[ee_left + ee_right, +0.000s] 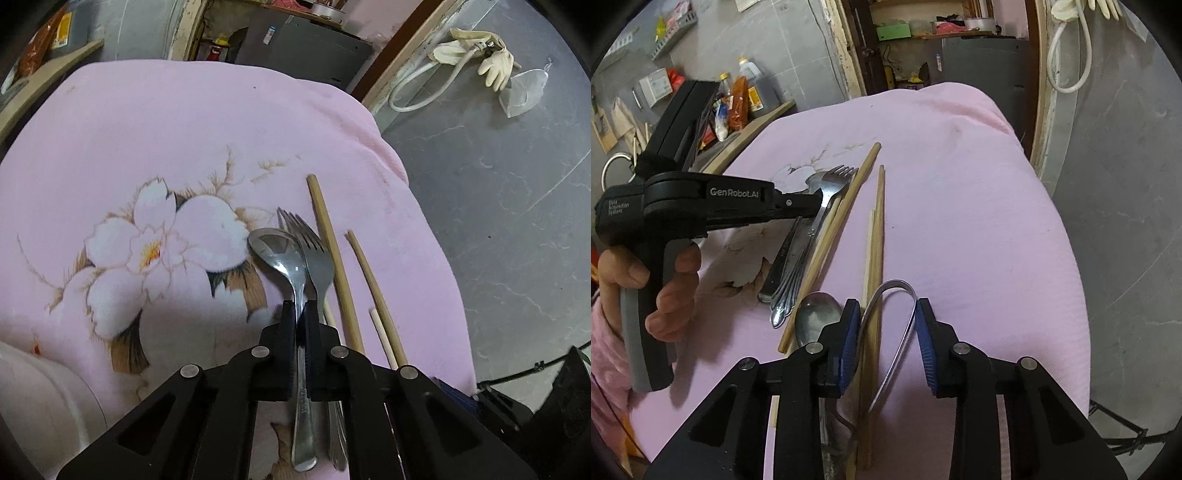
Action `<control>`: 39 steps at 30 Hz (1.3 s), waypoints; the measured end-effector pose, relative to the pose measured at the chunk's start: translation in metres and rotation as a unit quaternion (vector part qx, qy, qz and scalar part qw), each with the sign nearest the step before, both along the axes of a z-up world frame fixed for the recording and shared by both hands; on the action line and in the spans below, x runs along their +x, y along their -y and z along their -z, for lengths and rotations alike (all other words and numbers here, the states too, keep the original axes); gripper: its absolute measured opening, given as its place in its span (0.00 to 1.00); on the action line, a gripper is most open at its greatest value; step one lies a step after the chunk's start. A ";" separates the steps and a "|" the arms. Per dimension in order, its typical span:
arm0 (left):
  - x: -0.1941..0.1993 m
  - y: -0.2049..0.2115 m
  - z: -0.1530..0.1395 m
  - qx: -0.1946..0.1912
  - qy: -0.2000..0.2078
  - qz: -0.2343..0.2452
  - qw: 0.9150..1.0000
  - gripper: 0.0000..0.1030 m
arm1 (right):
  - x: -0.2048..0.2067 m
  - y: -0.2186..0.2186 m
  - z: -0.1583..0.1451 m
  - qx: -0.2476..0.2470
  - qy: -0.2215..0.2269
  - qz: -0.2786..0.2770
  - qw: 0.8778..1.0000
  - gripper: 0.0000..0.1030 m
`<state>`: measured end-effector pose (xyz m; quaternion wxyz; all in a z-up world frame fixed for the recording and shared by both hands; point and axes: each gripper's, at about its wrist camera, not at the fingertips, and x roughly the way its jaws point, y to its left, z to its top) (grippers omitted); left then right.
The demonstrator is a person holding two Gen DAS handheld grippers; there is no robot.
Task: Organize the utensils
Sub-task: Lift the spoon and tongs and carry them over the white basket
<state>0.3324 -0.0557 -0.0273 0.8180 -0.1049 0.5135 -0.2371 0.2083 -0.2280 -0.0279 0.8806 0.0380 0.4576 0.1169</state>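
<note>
Utensils lie gathered on a bench draped in a pink floral cloth [155,147] as two hand-held black grippers work over them. In the left wrist view, the left gripper [300,308] is clamped on the neck of a shiny stainless steel spoon [280,251], whose bowl points forward beyond the fingertips and whose handle runs back between the fingers. Just right of that gripper lies a steel fork [314,251], tines forward, its head partly under the spoon's bowl. Further right rest long pale bamboo chopsticks [334,258], one close beside the fork and another [373,288] a little apart, with thinner, lighter sticks showing between them near the gripper.

In the right wrist view, the right gripper [886,306] stands with its blue-padded fingers [925,343] spread apart and gripping nothing. Between them sits a thin steel loop [899,288], a curved strip of metal arching forward, alongside a bundle of bamboo chopsticks [877,236] that runs ahead from the left finger. A second steel spoon's bowl [818,314] lies just left of that finger. Ahead and to the left, the left gripper's black body [713,206] is held by a bare hand [665,280] in a pink sleeve, its tip over the fork and handles [790,269] lying side by side on the cloth.
</note>
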 end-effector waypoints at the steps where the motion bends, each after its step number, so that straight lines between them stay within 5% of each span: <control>1: -0.003 -0.002 -0.001 -0.001 -0.002 0.003 1.000 0.02 | 0.000 0.001 0.000 0.002 -0.001 -0.005 1.000 0.26; 11: -0.042 -0.016 -0.015 -0.008 0.015 0.005 1.000 0.00 | -0.008 0.005 -0.001 0.024 0.008 -0.027 0.999 0.23; 20: -0.092 -0.022 -0.022 -0.020 0.085 0.001 0.996 0.00 | -0.046 -0.006 -0.023 -0.004 0.142 -0.053 0.988 0.22; 23: -0.108 -0.022 -0.031 -0.030 0.139 -0.004 0.990 0.00 | -0.057 -0.011 -0.033 -0.016 0.197 -0.060 0.978 0.22; 26: -0.124 -0.021 -0.046 -0.042 0.202 -0.013 0.978 0.00 | -0.069 -0.014 -0.045 -0.019 0.259 -0.056 0.964 0.22; 30: -0.150 -0.025 -0.067 -0.042 0.303 -0.042 0.951 0.00 | -0.082 -0.017 -0.057 -0.019 0.344 -0.043 0.938 0.22; 39: -0.174 -0.060 -0.118 -0.076 0.416 -0.111 0.899 0.00 | -0.074 -0.039 -0.115 0.030 0.454 -0.052 0.889 0.22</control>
